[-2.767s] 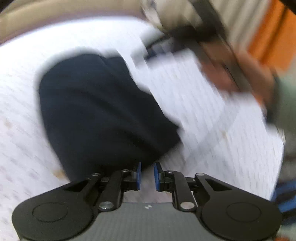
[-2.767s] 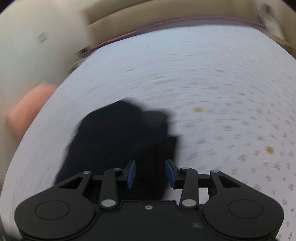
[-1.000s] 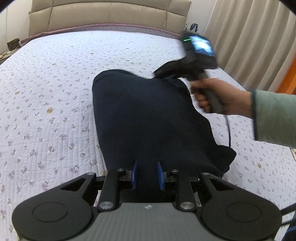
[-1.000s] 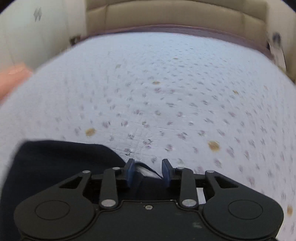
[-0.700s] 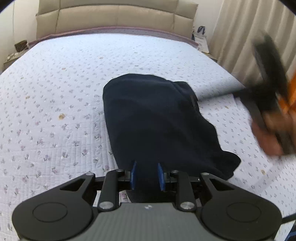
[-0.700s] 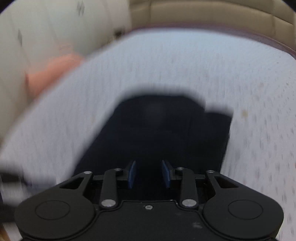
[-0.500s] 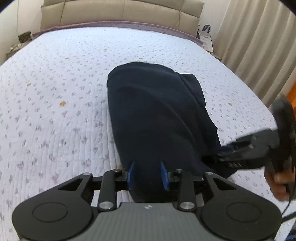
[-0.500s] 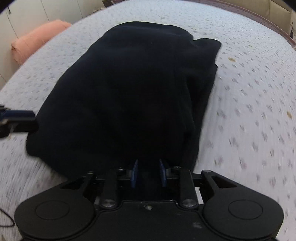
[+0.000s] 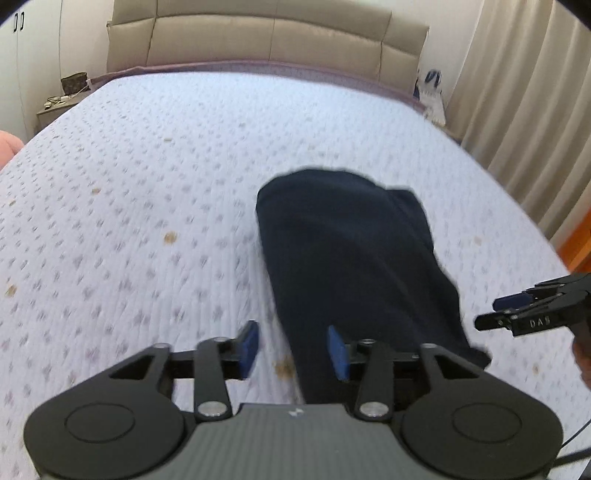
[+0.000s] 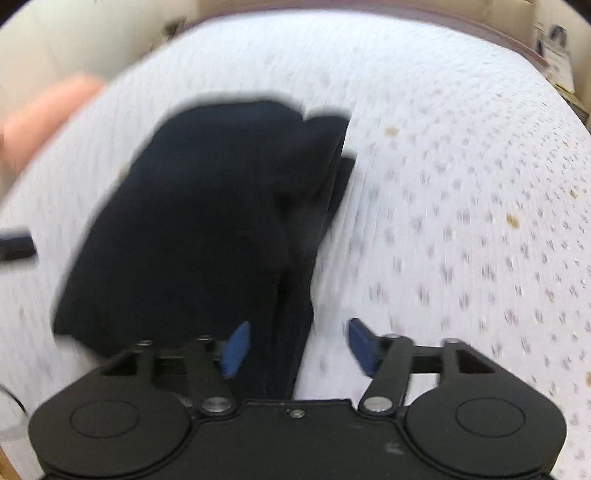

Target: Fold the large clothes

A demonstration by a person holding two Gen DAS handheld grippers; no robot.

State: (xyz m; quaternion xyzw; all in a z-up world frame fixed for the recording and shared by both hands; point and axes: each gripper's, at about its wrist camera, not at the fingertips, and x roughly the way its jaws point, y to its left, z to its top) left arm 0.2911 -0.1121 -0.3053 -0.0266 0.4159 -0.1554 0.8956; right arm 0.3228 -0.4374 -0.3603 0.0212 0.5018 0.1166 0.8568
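Observation:
A dark navy garment (image 9: 354, 251) lies folded into a long narrow shape on the bed; it also shows in the right wrist view (image 10: 207, 221). My left gripper (image 9: 291, 349) is open at the garment's near left edge, holding nothing. My right gripper (image 10: 295, 345) is open at the garment's near right edge, holding nothing. The right gripper also shows at the right edge of the left wrist view (image 9: 532, 317). Both views are motion-blurred.
The bed has a white quilt with small flowers (image 9: 147, 184) and a beige padded headboard (image 9: 266, 33). Curtains (image 9: 524, 92) hang on the right. A nightstand (image 9: 62, 103) stands at the far left. A peach pillow (image 10: 40, 114) lies left of the garment.
Both grippers have opened and let go of the garment's near edge, and both have pulled back a little. The garment now lies flat on the quilt.

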